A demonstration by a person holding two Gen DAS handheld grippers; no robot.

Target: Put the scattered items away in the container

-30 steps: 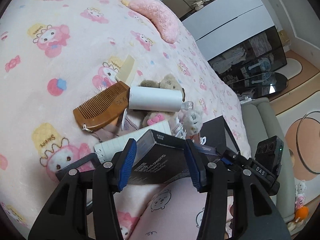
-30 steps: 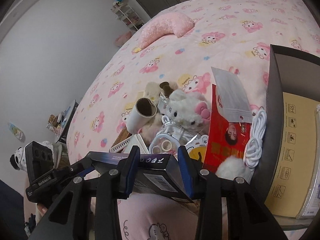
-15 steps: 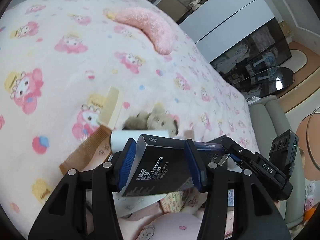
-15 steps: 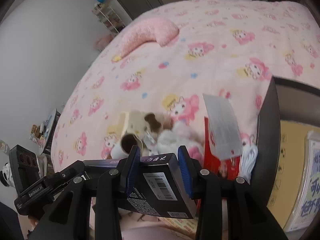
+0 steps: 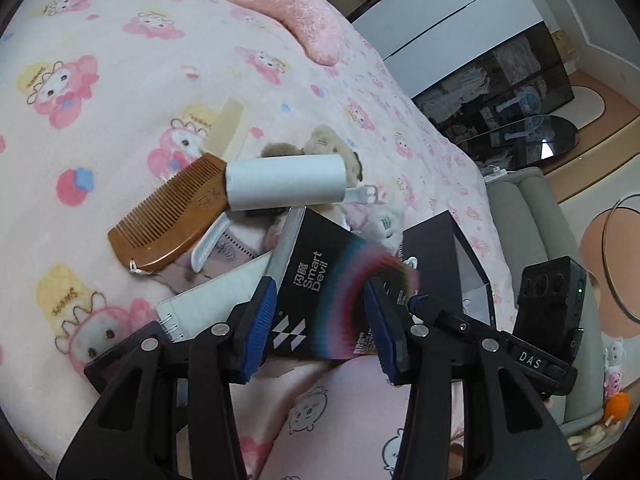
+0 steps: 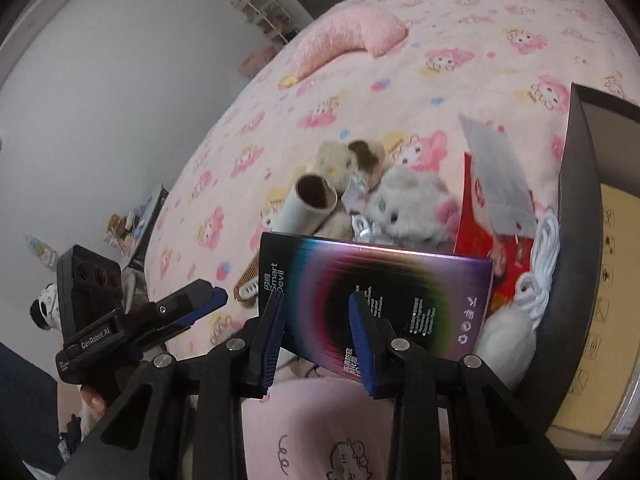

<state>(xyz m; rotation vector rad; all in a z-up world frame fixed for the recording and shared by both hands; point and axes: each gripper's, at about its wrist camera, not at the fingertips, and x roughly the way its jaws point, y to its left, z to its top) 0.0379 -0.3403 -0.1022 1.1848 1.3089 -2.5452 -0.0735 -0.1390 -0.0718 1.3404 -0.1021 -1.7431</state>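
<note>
Black, with a rainbow swirl, the box (image 6: 372,300) is up off the bed (image 5: 120,80), carried by both tongs. The left tongs (image 5: 320,320) and right tongs (image 6: 318,334) each have it between their blue pads, jaws closing on it about half wide. The container (image 6: 576,240) stands at the right, just beside the pile. Carrying is the step in hand; next, I judge, swing the box over the rim and let go together.

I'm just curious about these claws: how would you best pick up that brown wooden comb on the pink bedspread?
Grip the brown wooden comb across its smooth curved spine at the free end, coming from above. It lies flat, and its other end is tucked under the white paper roll.
</note>
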